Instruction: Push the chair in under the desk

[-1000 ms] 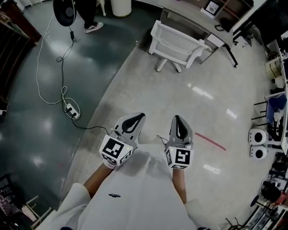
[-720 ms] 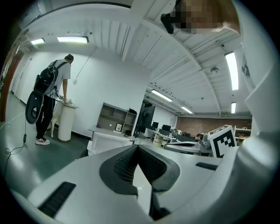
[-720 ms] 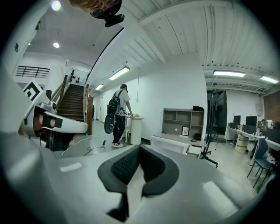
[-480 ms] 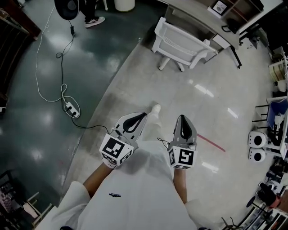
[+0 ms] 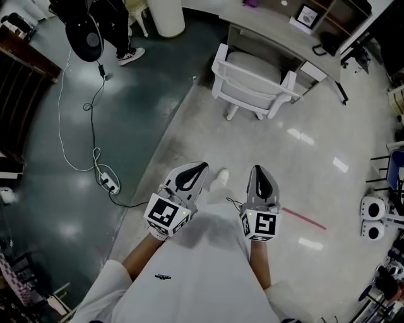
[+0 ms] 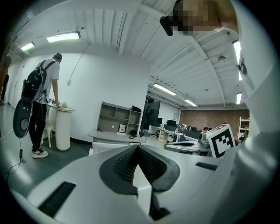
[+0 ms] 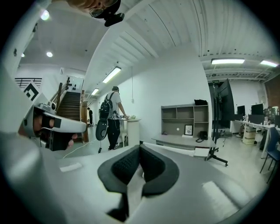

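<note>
A white chair stands on the pale floor with its back toward me, its seat facing the grey desk behind it. In the head view both grippers are held side by side in front of my body, well short of the chair. My left gripper is shut and holds nothing. My right gripper is shut and empty too. In the left gripper view the chair's white back peeks over the shut left gripper, with the desk beyond. In the right gripper view the desk lies past the shut right gripper.
A power strip and its white cable lie on the dark floor to the left. A person with a round black case stands at the far left by a white pedestal. Two small white robots and clutter line the right edge.
I have walked forward: the chair and desk have come nearer in the head view and sit lower in the frame. Both grippers stay shut, side by side.
</note>
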Demonstrator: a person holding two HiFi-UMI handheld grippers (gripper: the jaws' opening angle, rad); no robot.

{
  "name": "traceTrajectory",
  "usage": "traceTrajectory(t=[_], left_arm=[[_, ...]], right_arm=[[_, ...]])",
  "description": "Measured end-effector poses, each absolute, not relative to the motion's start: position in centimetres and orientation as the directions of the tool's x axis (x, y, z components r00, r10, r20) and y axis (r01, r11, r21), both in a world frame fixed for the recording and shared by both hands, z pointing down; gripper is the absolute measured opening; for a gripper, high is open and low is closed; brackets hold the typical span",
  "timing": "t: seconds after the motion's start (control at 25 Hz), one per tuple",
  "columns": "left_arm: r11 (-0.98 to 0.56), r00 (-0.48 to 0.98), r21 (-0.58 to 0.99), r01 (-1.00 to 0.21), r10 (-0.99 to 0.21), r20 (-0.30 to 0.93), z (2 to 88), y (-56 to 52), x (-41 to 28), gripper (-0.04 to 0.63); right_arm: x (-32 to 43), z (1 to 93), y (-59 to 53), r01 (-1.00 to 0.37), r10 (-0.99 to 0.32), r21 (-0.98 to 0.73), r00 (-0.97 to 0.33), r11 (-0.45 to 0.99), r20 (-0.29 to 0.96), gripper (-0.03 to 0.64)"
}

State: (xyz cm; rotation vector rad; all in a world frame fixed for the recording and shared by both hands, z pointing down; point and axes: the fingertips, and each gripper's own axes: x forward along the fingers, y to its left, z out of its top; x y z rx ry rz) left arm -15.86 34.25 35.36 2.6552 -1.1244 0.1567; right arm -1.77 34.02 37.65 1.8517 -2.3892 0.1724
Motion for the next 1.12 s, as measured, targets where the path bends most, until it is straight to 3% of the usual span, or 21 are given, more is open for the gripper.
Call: traceTrajectory(t=[0.4,0.8,1.12], left_arm=[[-0.689,0.705,0.152,-0.709,-0.682,0.197,33.5,23.7,-7.8,0.008],[-0.674,0.692,0.16,-0.721,-0.685,0.227,34.5,16.3,-5.9,0.008],[-0.733,0.751,0.176,-0.658,-0.619,0.229,35.3,6.8,-4.0,0.008]], right_arm=[[6.1,35.8,21.7,-0.968,-0.963,-0.011,-0.251,0.251,0.093,0.012],[8.0,36.8,14.7,-0.967,-0.961,-0.023,-0.254,0.253,0.108,0.012],[9.5,36.7,6.6,-0.98,-0.972,-0.007,-0.196,0.197,0.131,0.012]])
